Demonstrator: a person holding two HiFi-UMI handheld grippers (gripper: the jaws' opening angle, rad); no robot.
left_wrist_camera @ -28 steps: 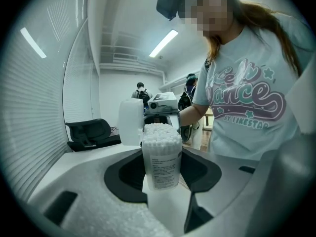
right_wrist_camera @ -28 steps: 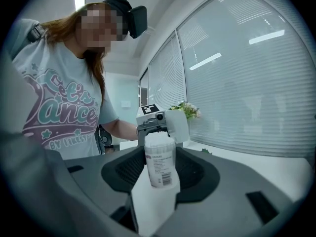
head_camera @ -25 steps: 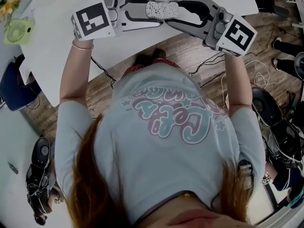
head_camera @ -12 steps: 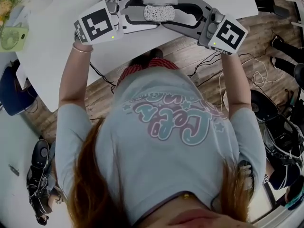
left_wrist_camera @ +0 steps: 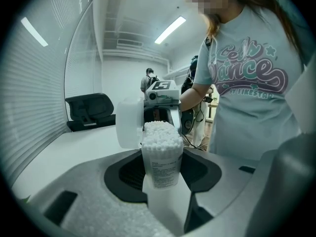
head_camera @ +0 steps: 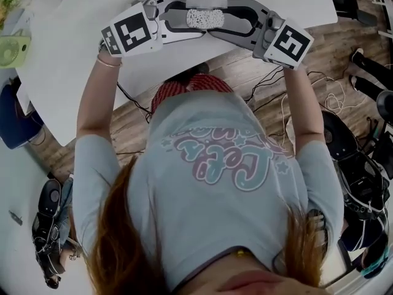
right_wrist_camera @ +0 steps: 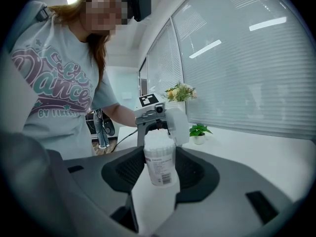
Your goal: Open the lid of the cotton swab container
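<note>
So, the big white worktop [head_camera: 67, 60] fills the top of the head view, with wooden floor [head_camera: 245, 72] and a tangle of cables [head_camera: 325, 97] next to it. A person in a grey printed T-shirt [head_camera: 221, 177] stands at the worktop's edge with both arms out, one tool in each hand.

The left tongs [head_camera: 195, 18] and right tongs [head_camera: 216, 19] point straight at each other with their tips almost meeting. One marker cube [head_camera: 132, 31] sits at the left hand's end and the other cube [head_camera: 288, 42] at the right hand's end. Both tongs are roughly half open, and both have the same thing between the jaws: the cotton swab container [head_camera: 205, 18]. In each gripper view the dark pads sit right up against its sides, so it looks clamped from both ends at once.

The container is upright over the worktop, not far from the edge nearest the person. I honestly can't tell if its base touches the surface.

The lid [head_camera: 210, 3] is already flipped open and hangs off the rim on the side away from the person. The cotton swabs [left_wrist_camera: 162, 132] are packed tight, white heads right up at the rim. There's a label [right_wrist_camera: 160, 167] on the tub, but the print is too small to read.

Small stuff: a bunch of flowers [right_wrist_camera: 181, 91] and a little potted plant [right_wrist_camera: 199, 132] by the blinds, and a green fan [head_camera: 12, 47] at the far left.
</note>
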